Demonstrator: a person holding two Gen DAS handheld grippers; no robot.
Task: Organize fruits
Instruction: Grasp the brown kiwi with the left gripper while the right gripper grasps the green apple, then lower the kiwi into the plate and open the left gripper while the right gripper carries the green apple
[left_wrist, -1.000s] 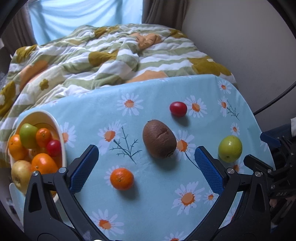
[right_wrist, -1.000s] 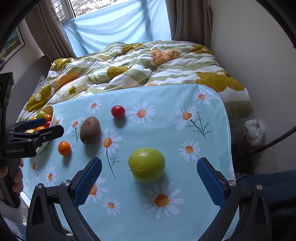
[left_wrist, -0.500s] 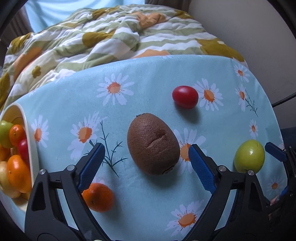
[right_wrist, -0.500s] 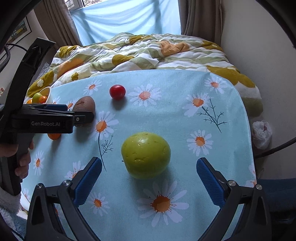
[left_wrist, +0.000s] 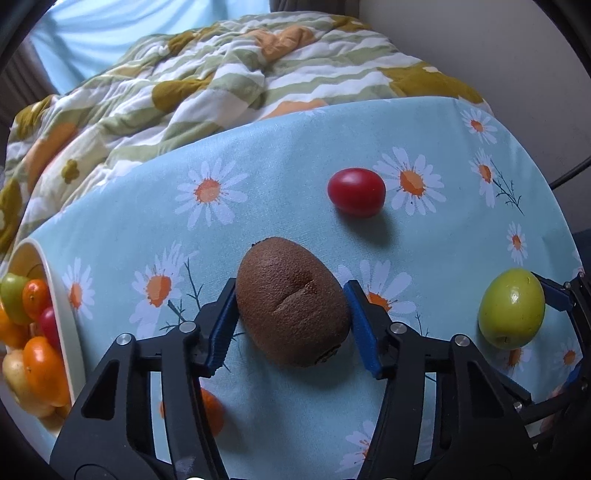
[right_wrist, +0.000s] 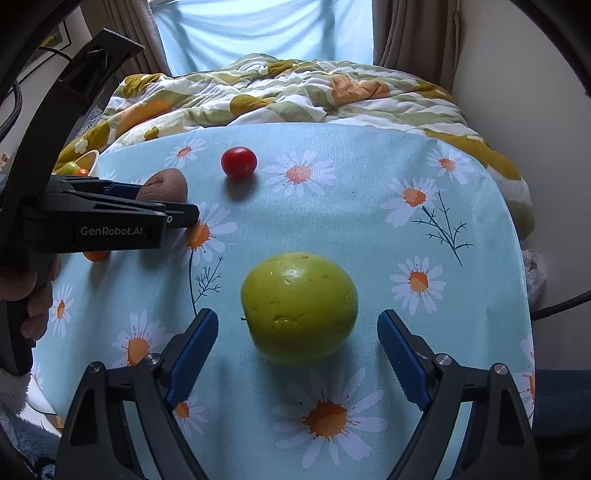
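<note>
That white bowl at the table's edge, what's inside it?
The bowl holds small oranges, a green fruit, something red and a yellowish piece. Anything beneath them is covered.

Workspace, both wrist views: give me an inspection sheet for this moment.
Surface: daisy tablecloth, blue.
Job's things: kiwi, green apple, cherry tomato, tangerine loose; bowl holds fruit.
Clutter: nothing seen.
Grippers: left hand-held gripper has just been closing, pads on the kiwi; right hand-held gripper closing too, straddles the apple, gaps both sides.
Cables: black cable at right edge.
Surroundings: quilted bed, curtained window.
</note>
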